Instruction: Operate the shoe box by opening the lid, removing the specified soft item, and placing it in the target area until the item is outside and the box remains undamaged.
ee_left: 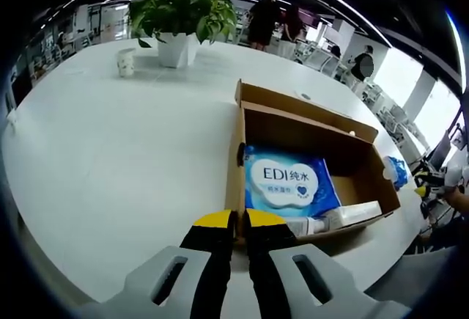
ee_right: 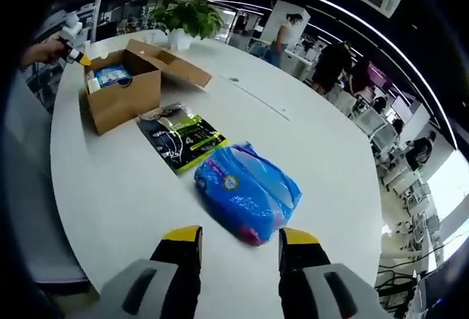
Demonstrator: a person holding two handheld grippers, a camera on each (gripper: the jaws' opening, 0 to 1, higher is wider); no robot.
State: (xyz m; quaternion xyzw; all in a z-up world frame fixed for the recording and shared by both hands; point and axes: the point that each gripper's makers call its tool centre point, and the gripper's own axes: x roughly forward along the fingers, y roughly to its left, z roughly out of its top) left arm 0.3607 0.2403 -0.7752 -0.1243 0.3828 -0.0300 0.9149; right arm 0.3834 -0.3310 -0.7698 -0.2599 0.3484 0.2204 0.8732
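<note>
Cardboard shoe box point(ee_left: 311, 154) sits open on the white table point(ee_left: 110, 158) just ahead of my left gripper point(ee_left: 239, 219), its lid flap point(ee_left: 300, 106) folded back on the far side. My left gripper's yellow-tipped jaws stand nearly together at the box's near wall, with only a thin gap between them; whether they pinch the cardboard I cannot tell. Looking down into the box, I see a blue pack of wet wipes point(ee_left: 287, 181) lying flat and a white tube point(ee_left: 341, 218) along the near right edge. Far off stand a potted plant point(ee_left: 183, 18) and a paper cup point(ee_left: 126, 61).

My right gripper point(ee_right: 240, 236) is spread wide and holds nothing. Just beyond its tips a soft blue plastic bag point(ee_right: 247, 191) lies on the table, outside the box, and past it a black and green packet point(ee_right: 181, 136). The box shows far left here, seen from its outer side wall.
</note>
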